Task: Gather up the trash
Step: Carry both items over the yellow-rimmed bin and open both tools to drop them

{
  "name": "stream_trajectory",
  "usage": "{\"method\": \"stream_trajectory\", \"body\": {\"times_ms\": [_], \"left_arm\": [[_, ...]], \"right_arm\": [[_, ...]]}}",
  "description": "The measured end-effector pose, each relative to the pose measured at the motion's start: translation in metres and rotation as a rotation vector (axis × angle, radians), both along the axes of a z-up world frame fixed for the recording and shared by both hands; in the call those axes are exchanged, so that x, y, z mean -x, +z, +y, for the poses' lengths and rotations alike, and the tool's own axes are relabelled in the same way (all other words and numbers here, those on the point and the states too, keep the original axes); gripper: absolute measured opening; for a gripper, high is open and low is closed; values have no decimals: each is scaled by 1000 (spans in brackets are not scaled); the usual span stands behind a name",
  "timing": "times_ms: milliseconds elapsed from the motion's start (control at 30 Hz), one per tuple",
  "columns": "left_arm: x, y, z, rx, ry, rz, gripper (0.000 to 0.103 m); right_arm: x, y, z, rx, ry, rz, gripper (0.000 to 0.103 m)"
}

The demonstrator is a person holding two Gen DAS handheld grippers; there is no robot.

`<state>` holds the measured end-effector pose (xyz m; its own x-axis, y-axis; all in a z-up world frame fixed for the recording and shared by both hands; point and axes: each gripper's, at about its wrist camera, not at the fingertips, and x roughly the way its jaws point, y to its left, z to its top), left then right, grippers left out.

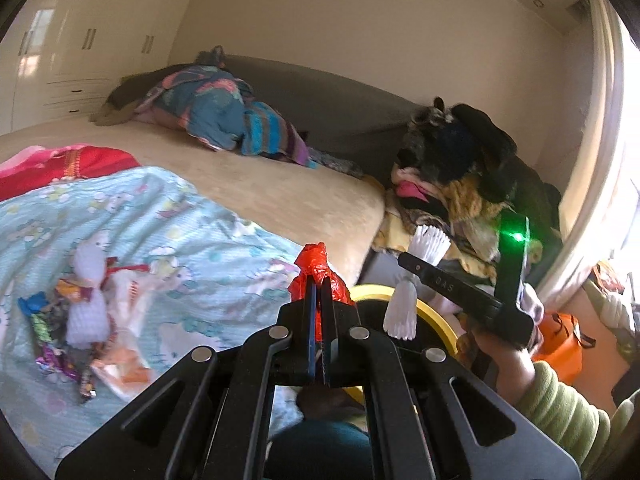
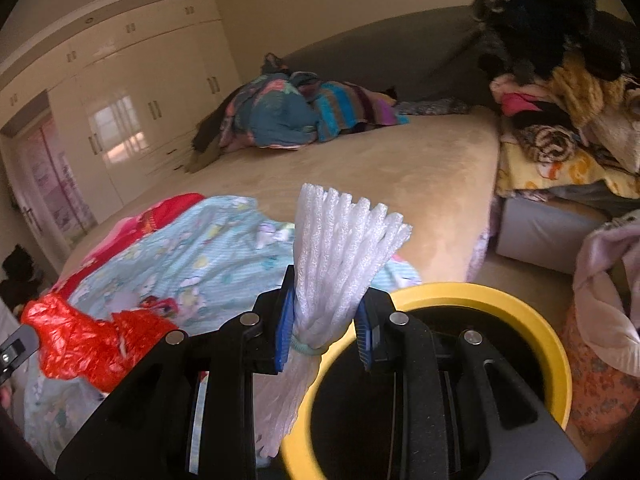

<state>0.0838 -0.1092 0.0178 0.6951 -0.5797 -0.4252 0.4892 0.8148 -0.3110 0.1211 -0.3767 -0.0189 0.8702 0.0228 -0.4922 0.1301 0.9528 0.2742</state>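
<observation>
**Asker:** Trash first: what do the two grippers have, and where?

**Describer:** White foam fruit netting (image 2: 340, 256) is pinched at its tied waist between the blue pads (image 2: 285, 334) of the right gripper (image 2: 326, 332), jaws narrowed onto it. Its long axis runs upright, one flared end above the jaws, the other hanging below. The left gripper (image 1: 319, 280) has its jaws closed tight on a crumpled red plastic bag (image 1: 316, 270), which pokes up past the fingertips.

**Asker:** Where does the bin lie from those jaws?

**Describer:** A yellow-rimmed bin (image 2: 532, 320) with a dark inside sits low, just beside the bed's edge. In the right wrist view its mouth opens directly under and to the right of the jaws; the netting's lower end hangs at the rim's left side. The right hand is likely the nearer one; the red bag sits further left, over the pale blue cartoon-print blanket (image 1: 168, 216).

**Asker:** Anything left to collect?

**Describer:** Yes: a small heap of candy wrappers (image 1: 64, 320) and more foam netting lies on that blanket, well apart from both grippers.
</observation>
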Motion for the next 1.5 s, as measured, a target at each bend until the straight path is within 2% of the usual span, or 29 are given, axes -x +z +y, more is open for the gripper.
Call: {"method": "stream_trajectory", "body": {"times_ms": [367, 667, 733, 767, 833, 867, 900, 1000, 1100, 1200, 1367, 1500], "left_arm": [[9, -24, -64, -63, -139, 38, 2], [9, -49, -101, -113, -198, 92, 2], [8, -56, -108, -126, -208, 97, 2], [8, -59, -112, -133, -214, 99, 3], [6, -68, -120, -165, -216, 113, 16], [6, -70, -121, -177, -205, 113, 48], [7, -73, -120, -184, -189, 108, 73], [10, -73, -114, -189, -176, 85, 76], [9, -67, -102, -191, -126, 65, 90], [9, -59, -89, -183, -71, 35, 95], [9, -46, -65, -173, 15, 1, 96], [8, -36, -48, -167, 73, -23, 96]], "right_arm": [[6, -22, -54, 4, -92, 92, 20], [2, -41, -73, 17, -85, 167, 21], [0, -45, -75, 14, -76, 180, 24], [0, -47, -77, 4, -75, 188, 31], [-1, -51, -79, -9, -76, 203, 42], [-1, -53, -81, -15, -84, 209, 47], [-1, -55, -82, -21, -90, 213, 49], [0, -56, -82, -21, -99, 213, 54], [-1, -54, -78, -14, -102, 198, 60], [1, -47, -69, -10, -85, 165, 64], [5, -31, -46, 21, -41, 96, 74], [6, -21, -29, 17, 5, 62, 75]]}}
